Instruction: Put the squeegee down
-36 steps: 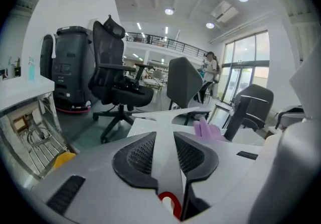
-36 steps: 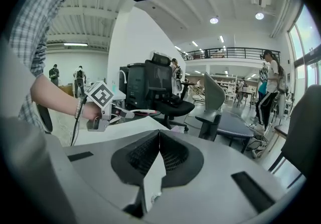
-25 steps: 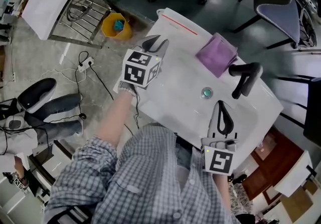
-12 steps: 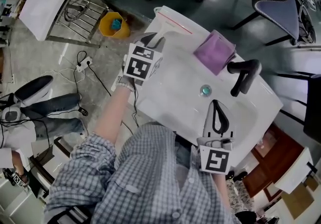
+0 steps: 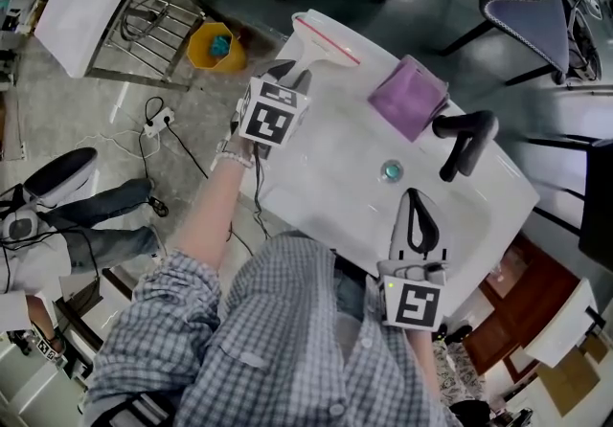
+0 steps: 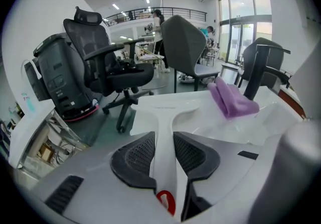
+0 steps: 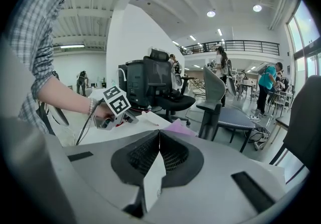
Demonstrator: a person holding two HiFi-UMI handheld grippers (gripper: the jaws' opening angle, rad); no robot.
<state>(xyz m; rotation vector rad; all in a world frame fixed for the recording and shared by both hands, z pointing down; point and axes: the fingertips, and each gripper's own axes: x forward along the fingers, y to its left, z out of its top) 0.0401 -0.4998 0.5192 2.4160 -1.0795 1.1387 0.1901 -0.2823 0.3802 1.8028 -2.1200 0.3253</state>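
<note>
- Left gripper: jaws opening around the squeegee handle; blade at the sink's far-left corner.
- Right gripper: jaws together, empty, over the sink's near edge.

White and grey all round, one purple patch

The squeegee is white with a red ring at its handle end and a red stripe along its blade; it sits between the black, dotted pads of the grey left tongs, whose jaws are opening. The right tongs are the same grey and black. Each carries a cube of black-and-white squares. The sink under both is white, with a teal drain between them. Ahead of the right tongs the tap is black and the cloth purple. Behind both, the shirt is a grey-and-white check. Beyond the left tongs the bucket is yellow.
</note>
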